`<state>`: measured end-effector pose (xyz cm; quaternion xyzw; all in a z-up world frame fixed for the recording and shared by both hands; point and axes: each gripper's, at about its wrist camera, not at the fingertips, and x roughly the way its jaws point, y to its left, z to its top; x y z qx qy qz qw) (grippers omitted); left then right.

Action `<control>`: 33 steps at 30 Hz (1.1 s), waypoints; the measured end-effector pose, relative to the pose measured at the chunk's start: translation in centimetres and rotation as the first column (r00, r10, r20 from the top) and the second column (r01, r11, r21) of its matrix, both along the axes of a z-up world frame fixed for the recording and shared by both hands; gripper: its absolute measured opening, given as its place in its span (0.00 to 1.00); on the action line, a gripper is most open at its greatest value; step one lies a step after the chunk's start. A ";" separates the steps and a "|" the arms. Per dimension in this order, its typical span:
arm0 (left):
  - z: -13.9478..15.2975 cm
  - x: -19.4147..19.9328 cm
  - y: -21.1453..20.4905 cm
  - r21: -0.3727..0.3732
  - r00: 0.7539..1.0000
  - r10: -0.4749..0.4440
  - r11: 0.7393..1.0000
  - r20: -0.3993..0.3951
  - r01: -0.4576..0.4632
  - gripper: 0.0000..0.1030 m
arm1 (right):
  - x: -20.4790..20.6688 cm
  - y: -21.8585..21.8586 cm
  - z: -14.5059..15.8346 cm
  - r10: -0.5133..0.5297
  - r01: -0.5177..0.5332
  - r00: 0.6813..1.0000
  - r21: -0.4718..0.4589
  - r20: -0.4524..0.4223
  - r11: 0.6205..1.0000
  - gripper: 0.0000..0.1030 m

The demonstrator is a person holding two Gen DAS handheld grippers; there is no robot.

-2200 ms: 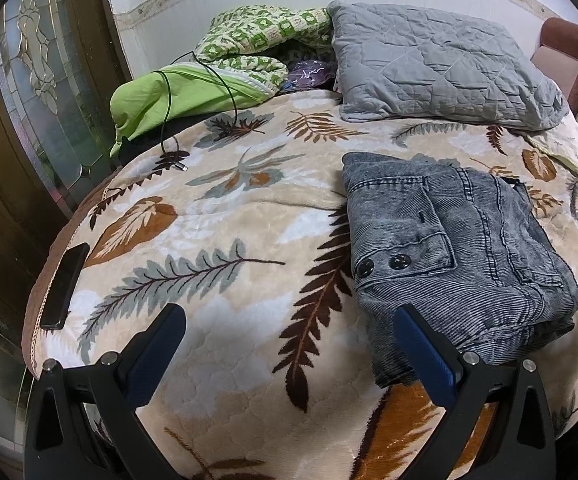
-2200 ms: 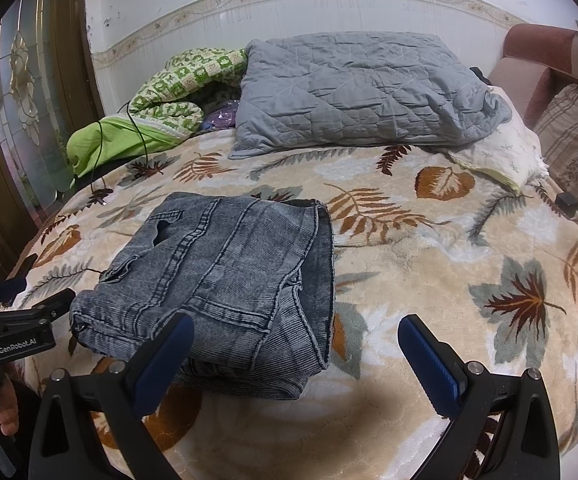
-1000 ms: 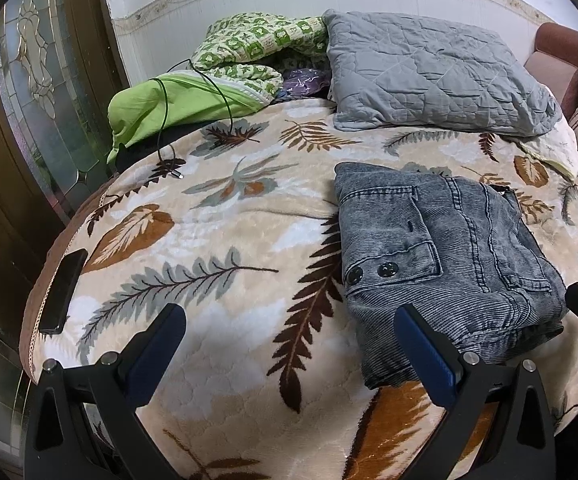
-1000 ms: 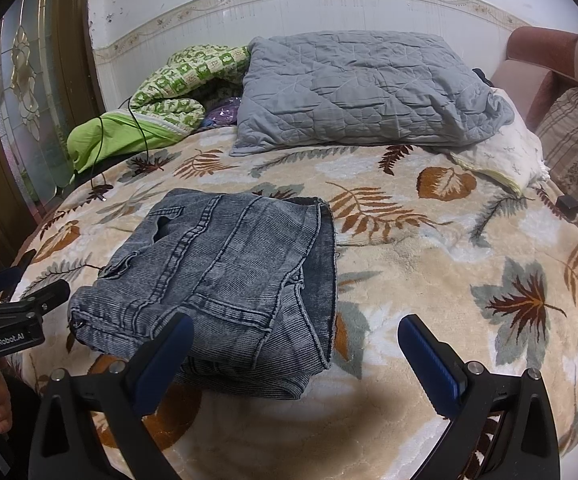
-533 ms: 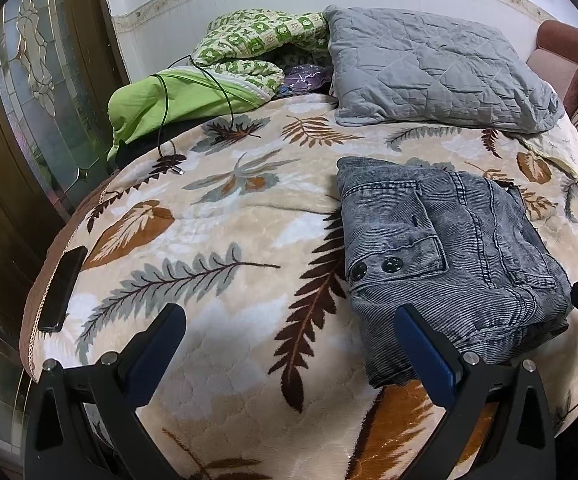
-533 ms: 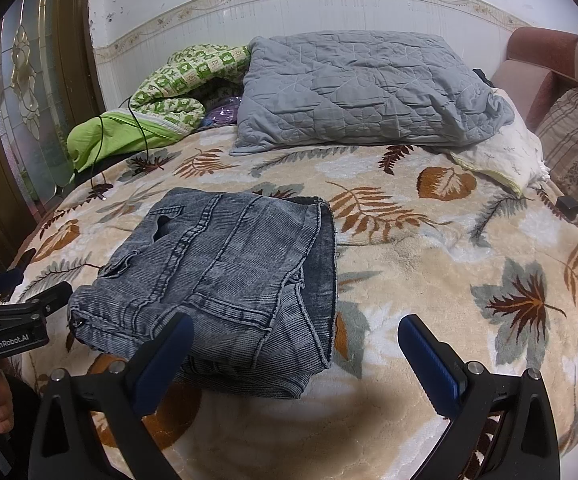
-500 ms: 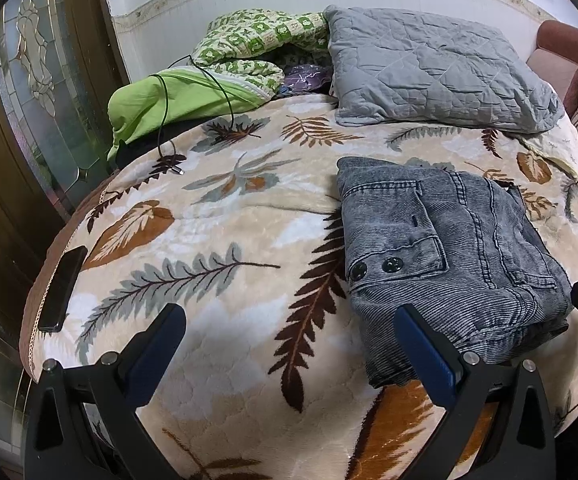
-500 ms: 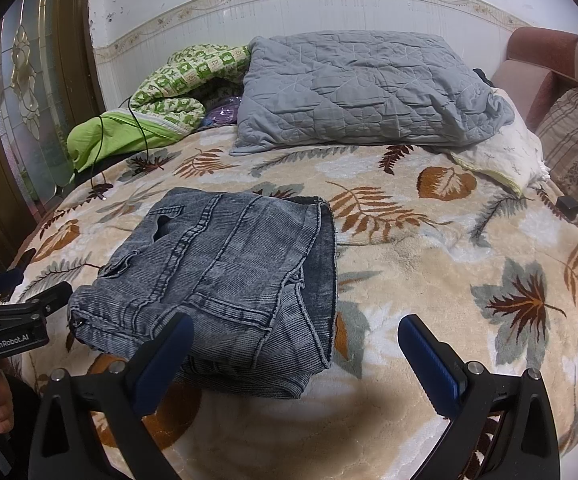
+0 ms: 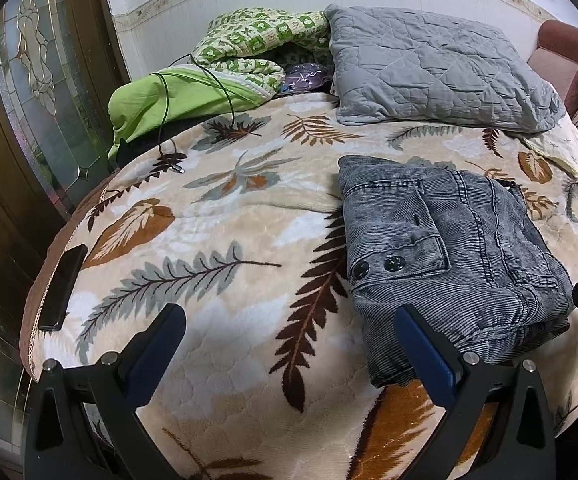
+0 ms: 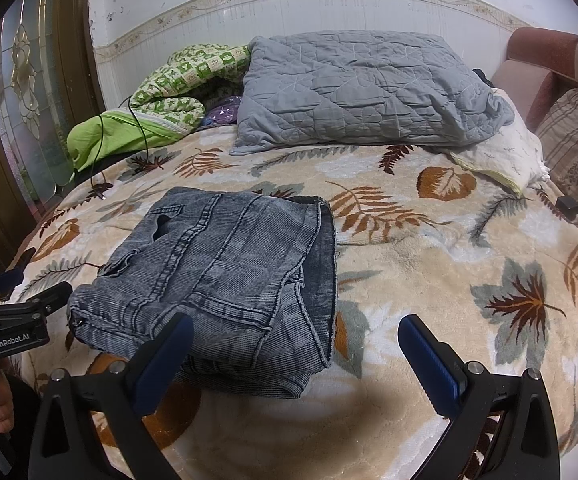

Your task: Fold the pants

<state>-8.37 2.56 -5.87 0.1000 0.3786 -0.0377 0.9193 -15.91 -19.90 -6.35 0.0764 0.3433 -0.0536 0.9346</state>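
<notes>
Grey washed denim pants (image 9: 449, 256) (image 10: 225, 276) lie folded into a compact stack on the leaf-patterned blanket (image 9: 217, 280) (image 10: 429, 248), near the bed's front edge. My left gripper (image 9: 289, 320) is open and holds nothing; its right finger hangs just in front of the stack's near left corner. My right gripper (image 10: 295, 332) is open and empty too, with its left finger in front of the stack's near edge. The left gripper's body (image 10: 9, 320) also shows at the far left of the right wrist view, with a hand beneath it.
A grey quilted pillow (image 9: 433, 68) (image 10: 361, 92) and a green patterned quilt (image 9: 209, 76) (image 10: 157, 108) lie at the head of the bed. A black cable (image 9: 169, 128) trails over the quilt. A dark phone (image 9: 63, 286) sits at the left edge. A sofa (image 10: 561, 92) stands at right.
Almost nothing: both views sway slightly, the pants lie still, and both grippers stay open.
</notes>
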 end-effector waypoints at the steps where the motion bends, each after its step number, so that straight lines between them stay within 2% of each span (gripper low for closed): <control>1: 0.0 0.0 0.0 0.000 1.000 0.000 1.000 0.000 0.000 1.00 | 0.0 0.0 0.0 0.000 0.000 1.000 0.000 0.000 1.000 1.00; 33: 0.0 0.2 0.0 0.000 1.000 0.002 1.000 -0.003 -0.002 1.00 | 0.3 0.1 -0.2 0.016 -0.016 1.000 -0.010 -0.011 1.000 1.00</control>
